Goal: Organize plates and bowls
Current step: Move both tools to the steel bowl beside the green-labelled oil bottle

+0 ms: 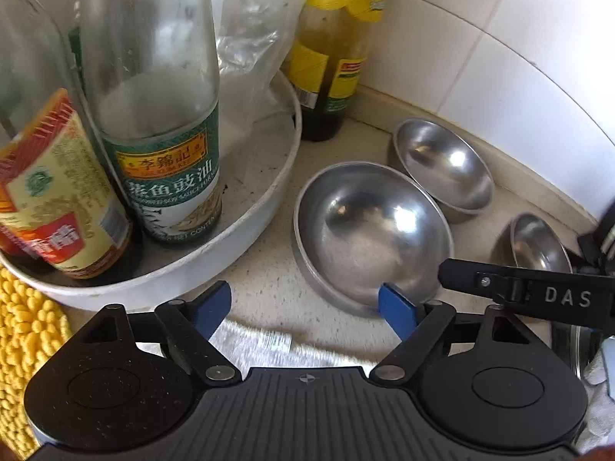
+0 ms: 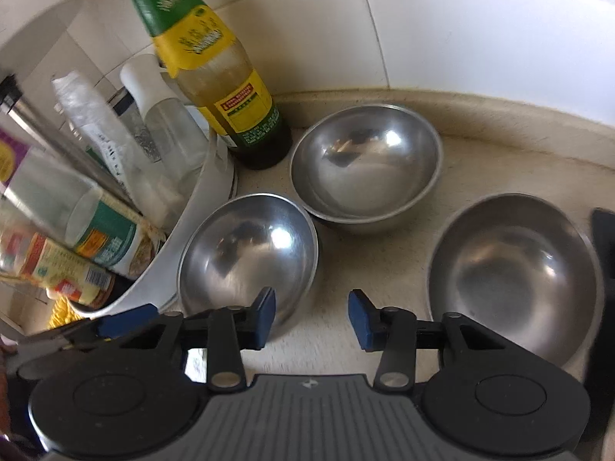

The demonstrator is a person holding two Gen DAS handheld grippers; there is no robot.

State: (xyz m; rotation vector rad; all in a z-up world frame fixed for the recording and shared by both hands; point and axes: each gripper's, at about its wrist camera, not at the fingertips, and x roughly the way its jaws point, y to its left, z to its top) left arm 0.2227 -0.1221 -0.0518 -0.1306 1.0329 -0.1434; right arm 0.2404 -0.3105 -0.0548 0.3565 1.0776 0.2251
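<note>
three steel bowls crowd the corner of the surface [image 2: 384,253]: the left bowl [image 2: 248,257] sits against the white tray [image 2: 169,269], the back bowl [image 2: 365,165] stands just beside the tall yellow-labelled bottle [image 2: 226,88] near the tiled wall [image 2: 480,27], and the right bowl [image 2: 515,272] stands apart. a bare strip of surface runs between the left and right bowls. bottles [image 1: 165,134] fill the tray, closing the left side
</note>
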